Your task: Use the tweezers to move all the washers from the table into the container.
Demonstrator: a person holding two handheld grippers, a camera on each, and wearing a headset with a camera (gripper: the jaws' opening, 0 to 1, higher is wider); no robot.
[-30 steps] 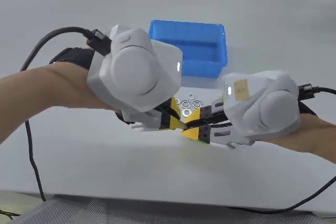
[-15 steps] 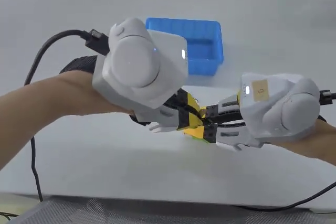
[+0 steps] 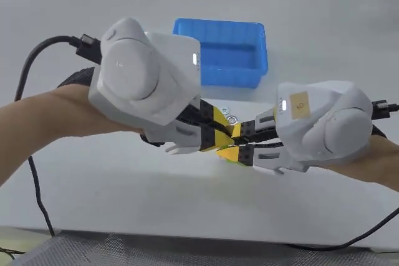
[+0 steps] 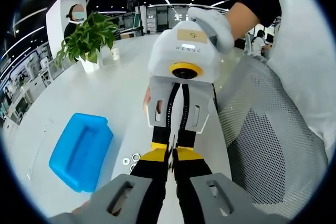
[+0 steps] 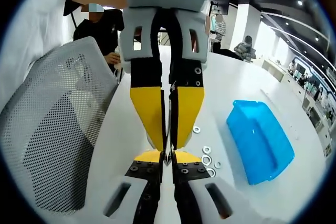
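From the head view, little has changed over the last second. The left tongs (image 3: 223,134) and right tongs (image 3: 244,142) stay tip to tip above the tabletop (image 3: 124,179). The left housing now sits a little higher and further left in the picture, though my headset has shifted too. The washers (image 3: 232,119) were hidden half a second ago and peek out again just behind the tips. The blue container (image 3: 230,76) lies beyond them, and what I see of its inside looks empty. I judge that no transfer has begun and that I am still sorting out my grip.

In the left gripper view, my own tongs (image 4: 170,170) are drawn almost shut. They meet the right tongs (image 4: 170,156) head-on, and a thin dark sliver, which I take for the tweezers (image 4: 171,162), runs between them. The washers (image 4: 131,159) lie beside the container (image 4: 79,150).

In the right gripper view, both pairs leave only a narrow slit with that sliver (image 5: 167,129) in it. I cannot tell which pair truly grips it. The washers (image 5: 206,158) rest on the tabletop, clear of the tips.
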